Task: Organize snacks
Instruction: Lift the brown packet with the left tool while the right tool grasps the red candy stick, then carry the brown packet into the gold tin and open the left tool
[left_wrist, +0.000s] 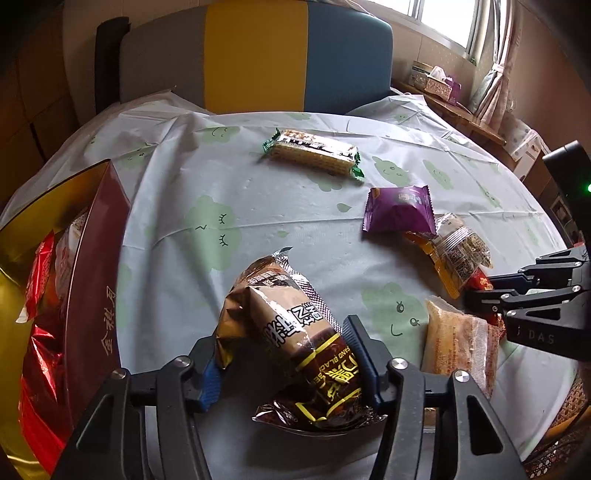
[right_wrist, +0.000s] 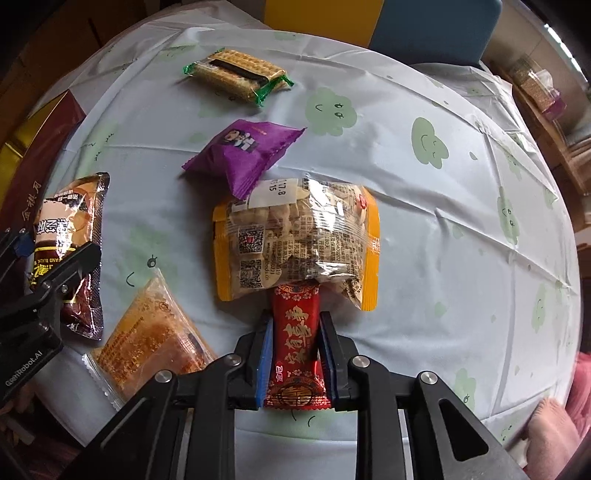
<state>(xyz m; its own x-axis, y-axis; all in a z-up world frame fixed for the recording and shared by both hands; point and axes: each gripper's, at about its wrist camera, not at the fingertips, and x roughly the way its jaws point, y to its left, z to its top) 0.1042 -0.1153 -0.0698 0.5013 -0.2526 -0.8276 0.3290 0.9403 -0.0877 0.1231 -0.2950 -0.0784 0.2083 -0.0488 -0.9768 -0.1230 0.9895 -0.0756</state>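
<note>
Clothed counter (right_wrist: 406, 184), snacks scattered; left claw (left_wrist: 284, 365) closed on brown packet (left_wrist: 291, 325); right claw (right_wrist: 295, 354) clamped on red candy (right_wrist: 295, 332); slippage from glossy wrap judged possible; peanut bag (right_wrist: 295, 243) touching candy, liable to be dragged.

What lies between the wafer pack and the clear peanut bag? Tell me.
The purple packet lies between the wafer pack and the peanut bag, its corner overlapping the bag; the right wrist view shows it.

Left tool (left_wrist: 288, 365) clamped on a brown packet (left_wrist: 291, 332), right tool (right_wrist: 295, 354) clamped on a red candy (right_wrist: 295, 347)
</note>
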